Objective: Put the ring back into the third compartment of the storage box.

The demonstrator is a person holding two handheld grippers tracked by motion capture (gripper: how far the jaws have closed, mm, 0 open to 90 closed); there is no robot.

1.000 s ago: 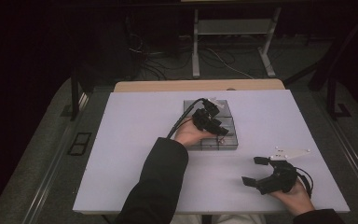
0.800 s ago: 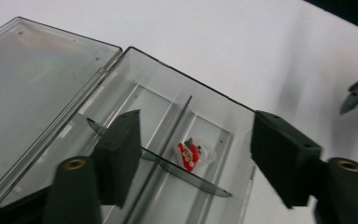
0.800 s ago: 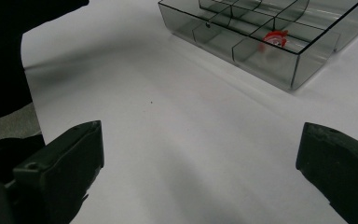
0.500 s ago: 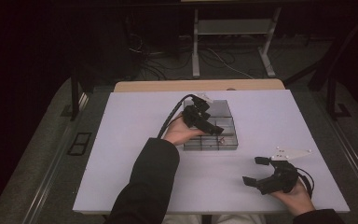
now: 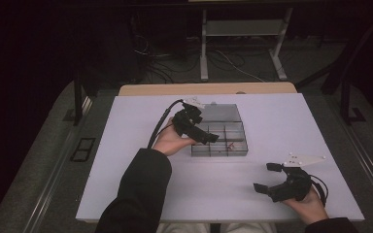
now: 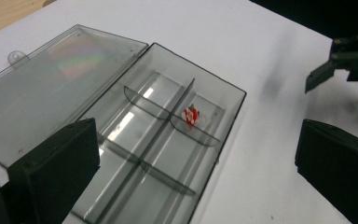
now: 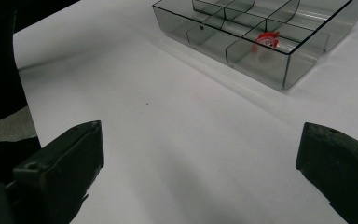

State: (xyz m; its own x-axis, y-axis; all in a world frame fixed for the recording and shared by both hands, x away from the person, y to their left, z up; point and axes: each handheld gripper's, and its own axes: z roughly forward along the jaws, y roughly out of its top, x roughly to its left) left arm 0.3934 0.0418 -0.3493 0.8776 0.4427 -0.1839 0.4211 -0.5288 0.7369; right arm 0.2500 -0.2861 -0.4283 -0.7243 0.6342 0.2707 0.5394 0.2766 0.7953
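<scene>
- The left claw (image 5: pixel 209 137) hangs over the near-left part of the clear box (image 5: pixel 237 151), tipped forward and down, with the person's left hand (image 5: pixel 171 141) cupped under its body.
- Its jaws have just been opening and now stand wide apart, with nothing between them; in the left gripper view the two black jaws frame the box from either side without touching it.
- The left forearm, in a dark sleeve (image 5: pixel 141 189), comes up from the bottom edge and slants right toward the box, wrist bent a little so the claw points across the compartments.
- The box sits near the middle of the white table (image 5: pixel 126 160), toward its far side, with its see-through lid (image 6: pixel 51 88) folded flat open on the far side.
- A small red piece (image 6: pixel 190 115) lies alone in one compartment; in the high view that is a near compartment toward the right.
- The right claw (image 5: pixel 266 177) rests low at the near right of the table, well apart from the box, with the right hand (image 5: pixel 305 208) gripping it from behind.
- Its jaws are spread wide too, holding nothing, just bare white table between them in the right gripper view, and they point left and a little away from the person, toward the box.
</scene>
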